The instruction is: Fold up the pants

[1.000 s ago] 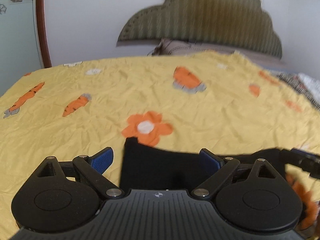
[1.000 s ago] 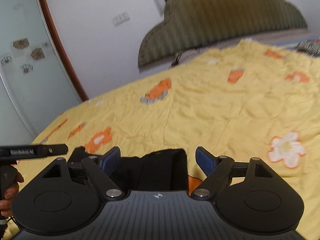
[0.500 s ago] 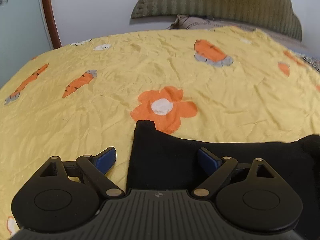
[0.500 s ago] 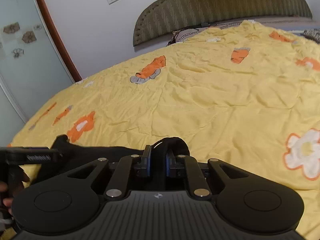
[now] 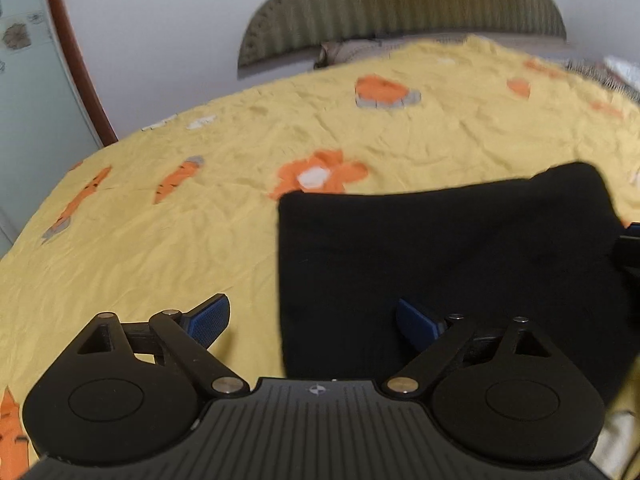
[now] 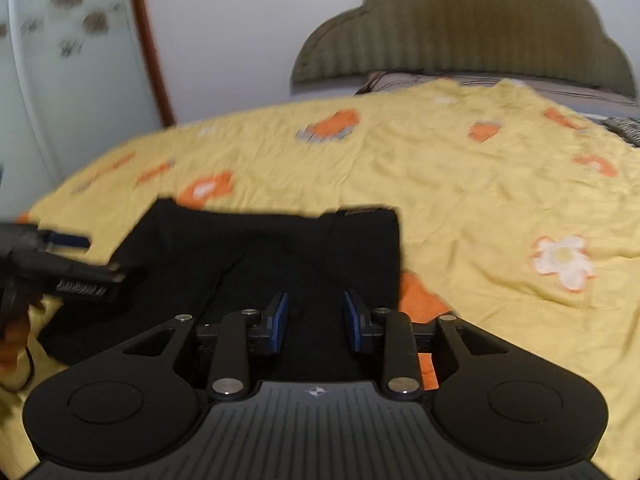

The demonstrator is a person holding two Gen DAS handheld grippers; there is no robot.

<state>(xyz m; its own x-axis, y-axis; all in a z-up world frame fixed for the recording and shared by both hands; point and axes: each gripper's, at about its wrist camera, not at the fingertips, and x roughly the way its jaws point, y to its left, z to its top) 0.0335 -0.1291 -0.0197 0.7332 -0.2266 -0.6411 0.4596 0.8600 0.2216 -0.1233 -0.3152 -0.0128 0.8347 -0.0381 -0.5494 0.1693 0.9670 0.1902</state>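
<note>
The black pants (image 5: pixel 440 248) lie folded into a flat rectangle on the yellow bedspread (image 5: pixel 180 240). My left gripper (image 5: pixel 316 322) is wide open over the pants' left edge: one blue pad over the bedspread, the other over the black cloth. It holds nothing. In the right wrist view the pants (image 6: pixel 280 248) lie flat below my right gripper (image 6: pixel 316 322), whose blue pads stand partly apart with nothing between them. The left gripper (image 6: pixel 60 264) shows at the left edge of that view.
The bedspread (image 6: pixel 500 200) has orange carrot and flower prints and covers the whole bed. A green padded headboard (image 6: pixel 460 28) stands at the far end, with a pillow (image 5: pixel 352 46) below it. A white wall and a wood-framed door (image 6: pixel 72 60) lie to the left.
My right gripper was shut on the pants' edge half a second ago; now its pads have parted and the cloth lies flat. Both grippers have drawn back and up from the pants.
</note>
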